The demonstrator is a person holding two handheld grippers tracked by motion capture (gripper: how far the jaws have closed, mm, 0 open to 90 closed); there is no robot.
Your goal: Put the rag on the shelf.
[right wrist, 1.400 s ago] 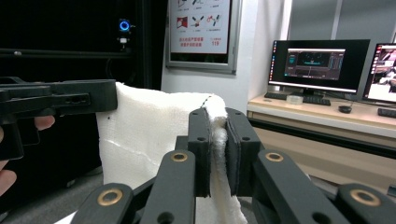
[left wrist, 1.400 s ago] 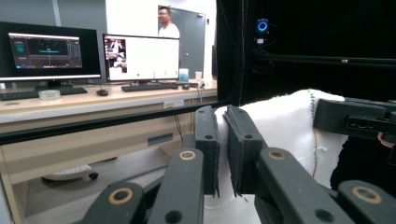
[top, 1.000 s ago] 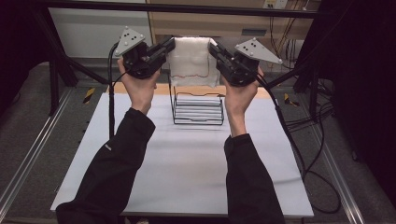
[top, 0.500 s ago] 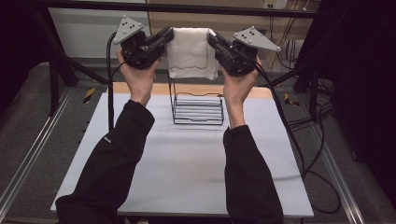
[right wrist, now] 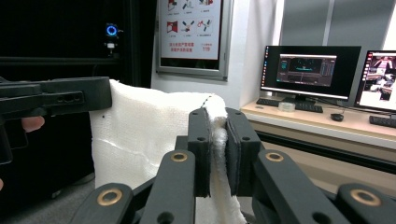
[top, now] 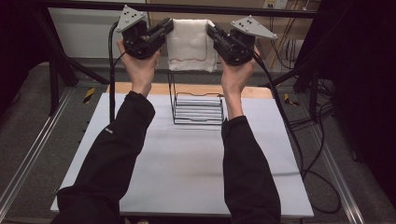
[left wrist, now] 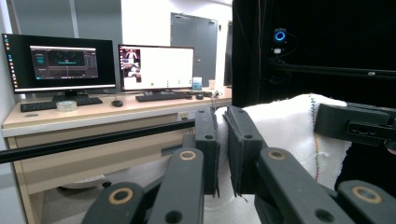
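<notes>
A white towel (top: 190,45) with a thin coloured stitch line hangs stretched between my two grippers, high above the table. My left gripper (top: 169,25) is shut on the towel's left top corner, and its pads pinch the cloth edge (left wrist: 222,135) in the left gripper view. My right gripper (top: 210,30) is shut on the right top corner, the cloth (right wrist: 217,140) squeezed between its pads. Below the towel a black wire rack (top: 198,107) stands on the white table (top: 187,163).
A wooden strip (top: 187,88) runs along the table's far edge. Black frame bars (top: 224,8) cross overhead and cables (top: 308,140) hang at the right. Desks with monitors (left wrist: 107,67) stand beyond the table.
Both hands have risen together and carried the towel up, so it now hangs higher above the wire rack. Both grips stay the same.
</notes>
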